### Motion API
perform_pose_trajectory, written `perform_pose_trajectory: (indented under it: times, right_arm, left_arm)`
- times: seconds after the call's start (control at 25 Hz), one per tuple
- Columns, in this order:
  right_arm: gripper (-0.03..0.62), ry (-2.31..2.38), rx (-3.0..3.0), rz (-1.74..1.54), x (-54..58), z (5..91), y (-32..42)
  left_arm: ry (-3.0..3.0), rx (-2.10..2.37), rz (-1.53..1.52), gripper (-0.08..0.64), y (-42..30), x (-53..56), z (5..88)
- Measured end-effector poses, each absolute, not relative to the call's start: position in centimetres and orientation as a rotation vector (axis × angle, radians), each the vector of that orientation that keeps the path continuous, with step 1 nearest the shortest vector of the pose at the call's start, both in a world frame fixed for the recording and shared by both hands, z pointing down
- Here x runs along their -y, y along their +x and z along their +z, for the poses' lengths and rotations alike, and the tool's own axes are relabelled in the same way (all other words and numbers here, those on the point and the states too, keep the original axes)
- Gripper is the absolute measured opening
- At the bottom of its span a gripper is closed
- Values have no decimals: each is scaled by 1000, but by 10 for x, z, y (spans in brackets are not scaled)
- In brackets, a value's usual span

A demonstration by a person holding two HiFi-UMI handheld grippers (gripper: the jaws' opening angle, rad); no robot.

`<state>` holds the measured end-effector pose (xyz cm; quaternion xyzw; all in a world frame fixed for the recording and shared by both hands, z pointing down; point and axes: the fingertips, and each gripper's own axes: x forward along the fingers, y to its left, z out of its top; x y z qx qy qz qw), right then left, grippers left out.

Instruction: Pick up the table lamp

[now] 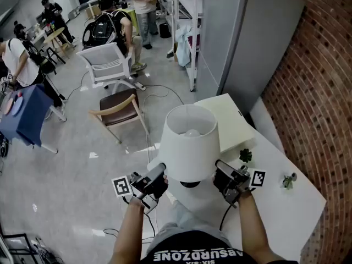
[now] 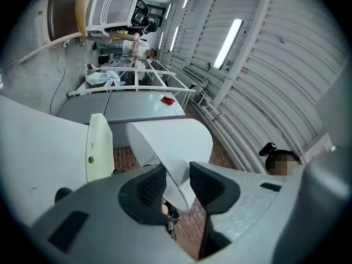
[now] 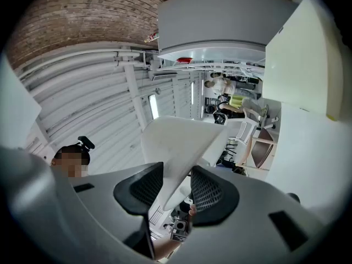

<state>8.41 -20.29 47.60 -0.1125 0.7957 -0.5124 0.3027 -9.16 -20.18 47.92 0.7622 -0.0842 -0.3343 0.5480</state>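
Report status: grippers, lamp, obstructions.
Left gripper, right gripper: fingers shut on shade rim. Upright table lamp over white table. Cream box behind it, not blocking.

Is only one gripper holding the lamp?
No, the left gripper and the right gripper both pinch the bottom edge of the white lampshade, one on each side.

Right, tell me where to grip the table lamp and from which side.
Pinch the lower rim of the shade, left gripper from its left, right gripper from its right: the thin wall fits between jaws, and the wide shade hides the stem.
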Motion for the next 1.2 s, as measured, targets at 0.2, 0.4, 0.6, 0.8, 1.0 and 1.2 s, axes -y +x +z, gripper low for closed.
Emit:
perform_pose_trajectory:
  times: [0.2, 0.4, 0.6, 0.8, 1.0, 1.2]
  right_arm:
    - [152, -287, -2120, -1340, 202, 468, 84]
    - [152, -281, -2137, -1330, 199, 462, 85]
    - [152, -272, -2147, -1313, 197, 454, 87]
    - [152, -273, -2156, -1288, 197, 448, 88]
    - [152, -271, -2164, -1273, 195, 442, 87]
    - [153, -272, -2170, -1257, 194, 437, 88]
  left_arm:
    - [1820, 194, -799, 133, -91, 200, 471]
    - [1828, 192, -806, 133, -90, 196, 467]
    - [1849, 186, -806, 133, -88, 193, 458]
    - [1867, 179, -810, 133, -87, 193, 452]
    - [1879, 174, -809, 133, -87, 192, 448]
    - [1897, 169, -810, 132, -87, 191, 441]
